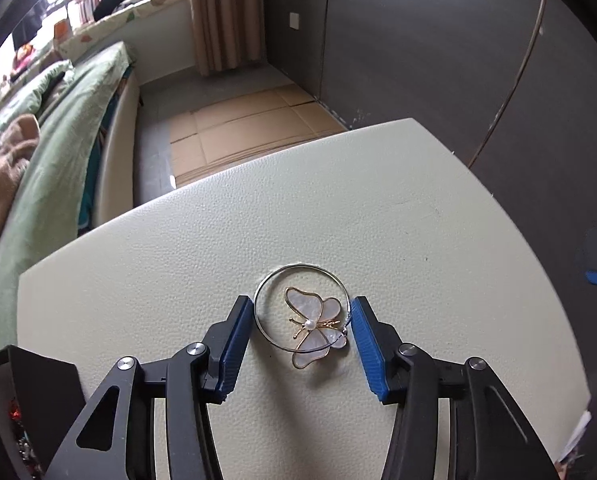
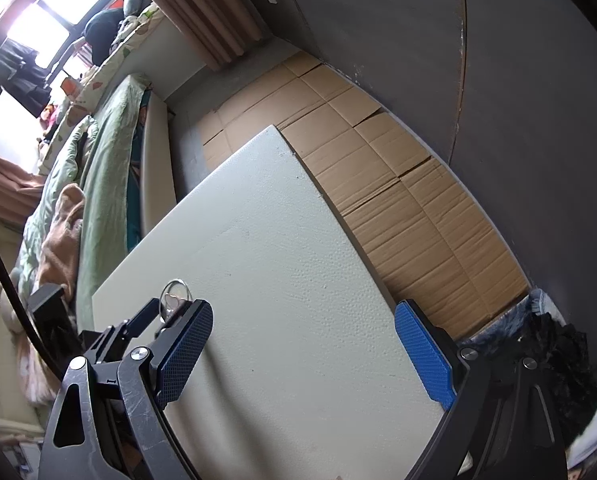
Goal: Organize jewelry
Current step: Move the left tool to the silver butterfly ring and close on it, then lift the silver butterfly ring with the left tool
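Observation:
A thin silver bangle [image 1: 258, 296] lies flat on the cream table [image 1: 258, 220]. A gold-rimmed pearly butterfly brooch [image 1: 316, 326] lies partly inside the ring and overlaps its near right edge. My left gripper [image 1: 301, 308] is open, low over the table, its blue pads [image 1: 234, 344] on either side of the bangle and brooch. My right gripper [image 2: 302, 324] is open and empty above the table [image 2: 290, 240]. The bangle [image 2: 175, 285] and the left gripper show small at the left of the right wrist view.
A black box [image 1: 26, 400] with small colourful items stands at the table's near left corner. A bed with green bedding [image 1: 58, 152] lies to the left. Flattened cardboard [image 2: 398, 184] covers the floor beyond the table. A dark wall [image 1: 418, 60] stands behind.

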Demonstrator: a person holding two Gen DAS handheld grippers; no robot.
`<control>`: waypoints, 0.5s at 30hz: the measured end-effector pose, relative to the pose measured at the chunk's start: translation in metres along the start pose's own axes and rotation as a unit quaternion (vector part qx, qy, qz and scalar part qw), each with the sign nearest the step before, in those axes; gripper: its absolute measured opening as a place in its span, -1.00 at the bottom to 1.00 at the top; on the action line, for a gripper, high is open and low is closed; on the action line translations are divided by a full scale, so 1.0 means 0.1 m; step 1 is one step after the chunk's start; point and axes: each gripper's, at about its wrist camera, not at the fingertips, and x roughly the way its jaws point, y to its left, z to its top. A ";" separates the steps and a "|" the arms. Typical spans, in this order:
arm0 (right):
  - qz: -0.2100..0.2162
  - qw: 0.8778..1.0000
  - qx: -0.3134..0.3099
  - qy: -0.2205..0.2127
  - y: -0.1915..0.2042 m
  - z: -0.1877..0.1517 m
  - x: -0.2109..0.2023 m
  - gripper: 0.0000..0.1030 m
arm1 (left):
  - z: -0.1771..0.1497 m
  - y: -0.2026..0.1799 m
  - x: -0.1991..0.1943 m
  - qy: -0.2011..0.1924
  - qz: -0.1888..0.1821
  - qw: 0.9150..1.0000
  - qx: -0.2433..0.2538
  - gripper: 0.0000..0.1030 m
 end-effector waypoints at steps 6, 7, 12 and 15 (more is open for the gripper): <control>0.004 1.000 -0.012 0.007 0.07 -0.04 0.04 0.80 | 0.01 0.08 -0.11 -0.004 -0.020 1.000 -0.019 0.01; 0.007 1.000 -0.012 0.009 0.08 -0.04 0.04 0.80 | 0.02 0.09 -0.13 -0.006 -0.023 0.999 -0.021 0.01; 0.016 1.000 -0.016 0.011 0.12 -0.07 0.06 0.80 | 0.02 0.17 -0.30 -0.017 -0.039 0.999 -0.033 0.01; 0.026 0.999 -0.022 0.015 0.18 -0.08 0.09 0.80 | 0.03 0.25 -0.42 -0.026 -0.046 0.998 -0.045 0.01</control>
